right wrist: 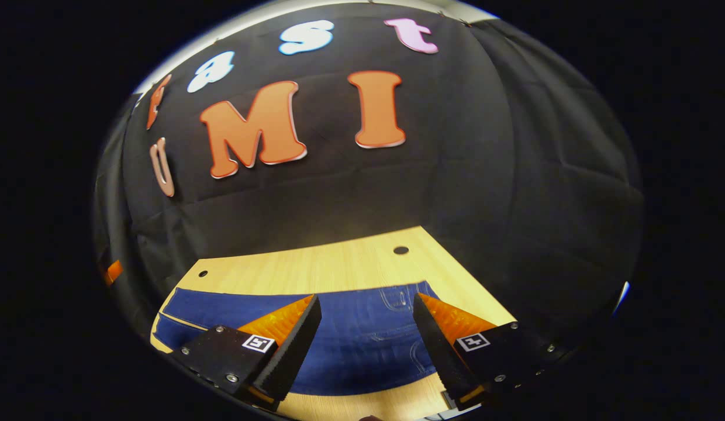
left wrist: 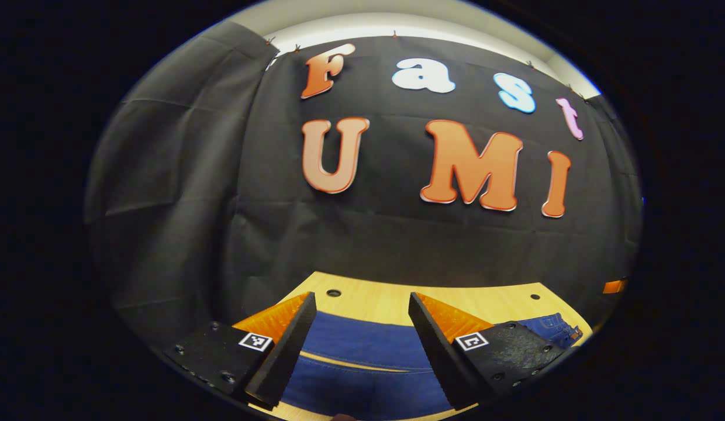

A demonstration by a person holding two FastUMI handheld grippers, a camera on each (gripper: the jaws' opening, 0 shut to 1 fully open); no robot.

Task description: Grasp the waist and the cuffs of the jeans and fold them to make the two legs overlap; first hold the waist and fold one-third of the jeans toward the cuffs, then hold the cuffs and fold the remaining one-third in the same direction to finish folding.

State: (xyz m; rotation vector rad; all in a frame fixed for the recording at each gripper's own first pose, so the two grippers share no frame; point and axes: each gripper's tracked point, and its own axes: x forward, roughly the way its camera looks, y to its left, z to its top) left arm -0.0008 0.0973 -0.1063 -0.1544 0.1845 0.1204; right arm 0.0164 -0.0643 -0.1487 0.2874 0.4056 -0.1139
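Blue jeans point(left wrist: 368, 345) lie flat on the wooden table point(left wrist: 392, 298). In the left gripper view two legs run side by side with a thin strip of table between them, and the waist end point(left wrist: 558, 327) shows at the right. My left gripper point(left wrist: 362, 345) hangs open above the legs, nothing between its fingers. In the right gripper view the jeans point(right wrist: 362, 333) show their waist part with pocket stitching point(right wrist: 397, 298) at the right. My right gripper point(right wrist: 365, 345) is open above that part, holding nothing.
The table point(right wrist: 316, 266) has small round holes point(right wrist: 401, 250) near its far edge. Black cloth walls stand close behind the table and on both sides. A bare strip of wood runs between the jeans and the back wall.
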